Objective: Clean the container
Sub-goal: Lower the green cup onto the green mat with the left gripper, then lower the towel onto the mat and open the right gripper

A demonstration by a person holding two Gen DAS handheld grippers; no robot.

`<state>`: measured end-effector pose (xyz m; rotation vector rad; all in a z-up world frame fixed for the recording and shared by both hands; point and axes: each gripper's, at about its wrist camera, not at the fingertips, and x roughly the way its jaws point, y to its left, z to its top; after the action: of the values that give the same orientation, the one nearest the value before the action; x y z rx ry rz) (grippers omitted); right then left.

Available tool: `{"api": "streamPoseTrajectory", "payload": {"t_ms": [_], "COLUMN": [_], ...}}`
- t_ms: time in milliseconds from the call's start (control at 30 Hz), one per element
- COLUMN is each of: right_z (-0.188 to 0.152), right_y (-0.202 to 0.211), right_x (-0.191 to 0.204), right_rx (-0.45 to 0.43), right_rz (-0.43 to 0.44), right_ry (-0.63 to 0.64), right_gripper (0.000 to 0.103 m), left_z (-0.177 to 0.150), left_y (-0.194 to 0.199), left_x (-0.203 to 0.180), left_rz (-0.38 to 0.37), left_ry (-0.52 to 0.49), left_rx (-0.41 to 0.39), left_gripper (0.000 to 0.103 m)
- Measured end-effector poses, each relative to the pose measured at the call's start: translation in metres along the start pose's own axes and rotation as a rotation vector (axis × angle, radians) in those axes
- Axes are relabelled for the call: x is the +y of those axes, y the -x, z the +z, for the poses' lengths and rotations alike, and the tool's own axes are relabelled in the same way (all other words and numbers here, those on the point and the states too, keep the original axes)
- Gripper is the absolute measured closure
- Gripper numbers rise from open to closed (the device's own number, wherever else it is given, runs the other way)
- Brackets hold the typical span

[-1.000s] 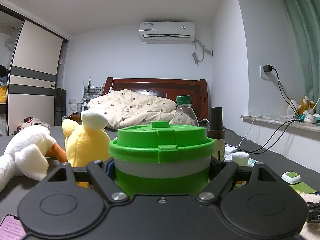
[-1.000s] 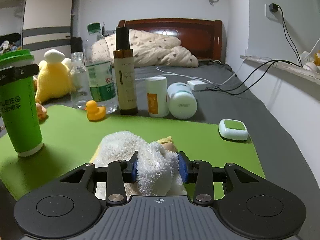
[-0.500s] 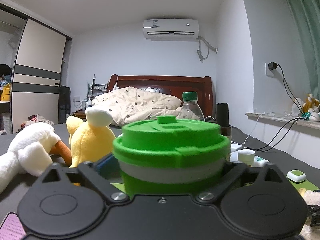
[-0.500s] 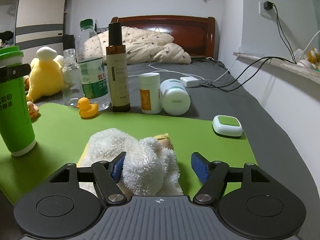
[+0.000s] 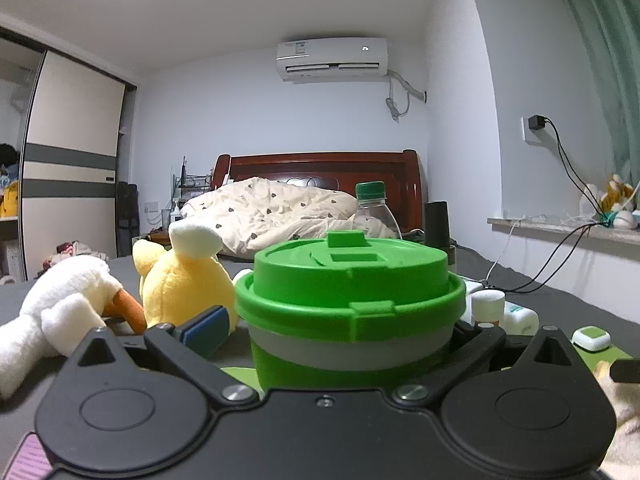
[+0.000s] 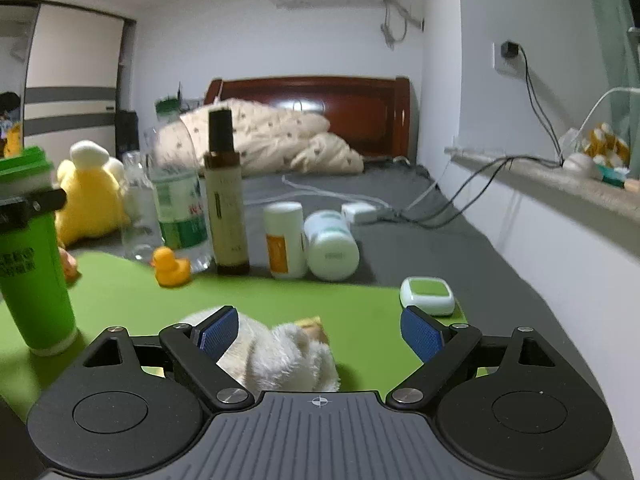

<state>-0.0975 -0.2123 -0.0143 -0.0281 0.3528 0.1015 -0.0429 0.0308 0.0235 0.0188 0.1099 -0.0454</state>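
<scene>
Now the left gripper (image 5: 336, 336) is standing with its jaws spread wide on either side of the green cup (image 5: 350, 312), which is sitting upright between them; they have just been opening, and the blue pad (image 5: 208, 330) on the left side is visibly clear of the cup wall. Seen from the right wrist view, the same cup (image 6: 34, 264) is resting on its base at the left edge of the green mat (image 6: 248, 300), lid on. Behind the mat, a yellow plush toy (image 6: 90, 204), a water bottle (image 6: 180, 200), a brown bottle (image 6: 226, 208), a rubber duck (image 6: 170, 268) and two white jars (image 6: 308, 244) are crowding the bed's grey cover (image 6: 420, 232).

Further right, the right gripper (image 6: 320, 334) is also parting, its jaws having just been opening around the fluffy white cloth (image 6: 276, 354); the cloth is lying loose on the mat between the pads, nearer the left one, with nothing pressing on it.

This looks like the letting-go at the end of a wipe. To do it well, both grippers should be drawing straight back, keeping the left pads from brushing the tall, tippy cup, and lifting the right pads clear so the fluffy pile is not snagging and dragging.
</scene>
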Motion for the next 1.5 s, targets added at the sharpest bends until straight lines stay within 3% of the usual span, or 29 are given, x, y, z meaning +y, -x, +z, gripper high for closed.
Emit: {"api": "streamPoseTrajectory", "payload": {"t_ms": [333,733,1233,1500], "right_z": [-0.015,-0.037,-0.055,-0.057], "right_y": [0.035,0.054,0.050,0.049], "right_x": [0.026,0.057,0.058,0.065], "right_rx": [0.014,0.072,0.159,0.164], "right_rz": [0.048,0.050,0.013,-0.011], "right_ry": [-0.052,-0.048,-0.096,-0.039], "right_gripper": [0.013,0.013,0.013,0.013], "left_z": [-0.013,-0.047,-0.065,-0.069], "left_y": [0.038,0.071,0.067,0.063], "left_x": [0.014,0.021,0.003,-0.003], "left_rz": [0.003,0.007,0.002,-0.009], "left_ry": [0.051,0.081,0.042,0.033], "left_rx": [0.053,0.209,0.329,0.359], "left_gripper": [0.000,0.000,0.000,0.000]}}
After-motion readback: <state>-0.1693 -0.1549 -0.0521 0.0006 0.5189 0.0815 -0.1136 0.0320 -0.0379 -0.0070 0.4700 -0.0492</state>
